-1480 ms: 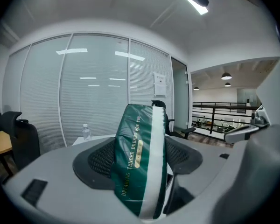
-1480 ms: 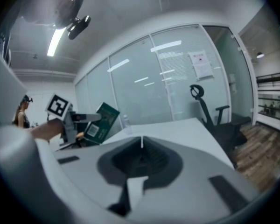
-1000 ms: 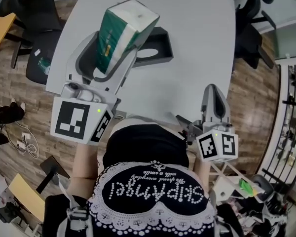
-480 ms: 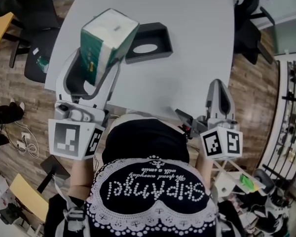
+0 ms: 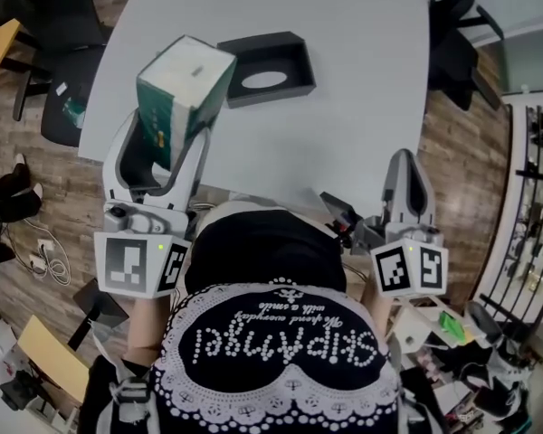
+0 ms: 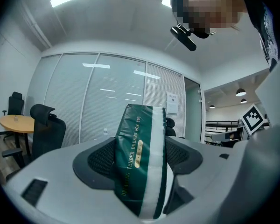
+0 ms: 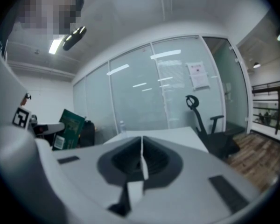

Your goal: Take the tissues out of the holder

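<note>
Left gripper (image 5: 166,143): jaws closed on the tissue pack (image 5: 185,70), pads pressing its two broad green faces. The pack is held up over the near-left edge of the table (image 5: 371,107), well apart from the black holder (image 5: 290,84), which sits empty further out.

Right gripper (image 5: 405,165): jaws together, nothing between them, hanging at the near-right table edge.

Handling, as I judge it: the pack is light and soft, and its plastic wrap is likely slick. It will dent under squeeze. Grip the flat sides mid-body, as it is gripped now.

Room: bare tabletop lies to the right of the holder. Chairs (image 5: 68,25) stand beyond the left edge.
</note>
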Demonstrator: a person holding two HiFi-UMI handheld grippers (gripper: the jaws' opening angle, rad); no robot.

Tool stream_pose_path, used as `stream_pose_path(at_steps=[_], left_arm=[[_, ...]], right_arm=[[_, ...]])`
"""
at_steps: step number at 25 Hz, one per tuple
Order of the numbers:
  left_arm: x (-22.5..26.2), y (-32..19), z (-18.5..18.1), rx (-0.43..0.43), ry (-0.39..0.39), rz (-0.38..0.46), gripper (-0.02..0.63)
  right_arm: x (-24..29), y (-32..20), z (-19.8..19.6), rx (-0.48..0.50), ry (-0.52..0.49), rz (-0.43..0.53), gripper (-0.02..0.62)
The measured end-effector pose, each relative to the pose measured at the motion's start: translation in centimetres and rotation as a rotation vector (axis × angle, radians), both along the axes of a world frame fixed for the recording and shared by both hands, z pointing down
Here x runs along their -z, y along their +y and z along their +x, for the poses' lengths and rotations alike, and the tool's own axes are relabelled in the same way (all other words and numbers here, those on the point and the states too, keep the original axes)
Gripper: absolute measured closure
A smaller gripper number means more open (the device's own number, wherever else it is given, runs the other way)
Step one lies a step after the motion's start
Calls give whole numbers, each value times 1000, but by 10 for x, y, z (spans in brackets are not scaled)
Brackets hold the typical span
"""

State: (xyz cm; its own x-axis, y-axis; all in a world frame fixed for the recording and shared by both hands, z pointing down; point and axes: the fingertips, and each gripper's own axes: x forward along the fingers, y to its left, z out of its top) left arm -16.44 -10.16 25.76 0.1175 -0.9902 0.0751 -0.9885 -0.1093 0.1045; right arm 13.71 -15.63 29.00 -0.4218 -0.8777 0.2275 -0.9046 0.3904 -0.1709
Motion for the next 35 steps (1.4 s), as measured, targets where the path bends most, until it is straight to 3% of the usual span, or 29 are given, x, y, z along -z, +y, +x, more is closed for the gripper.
stream_pose_path(at_steps=[10,35], left_arm=[[-37,8,7,-2,12,-89,267],[-30,-3,13,-23,7,-97,267]], right_arm=[[-14,5,4,-3,5,-26,561],[-18,0,15,-25,10,-42,561]])
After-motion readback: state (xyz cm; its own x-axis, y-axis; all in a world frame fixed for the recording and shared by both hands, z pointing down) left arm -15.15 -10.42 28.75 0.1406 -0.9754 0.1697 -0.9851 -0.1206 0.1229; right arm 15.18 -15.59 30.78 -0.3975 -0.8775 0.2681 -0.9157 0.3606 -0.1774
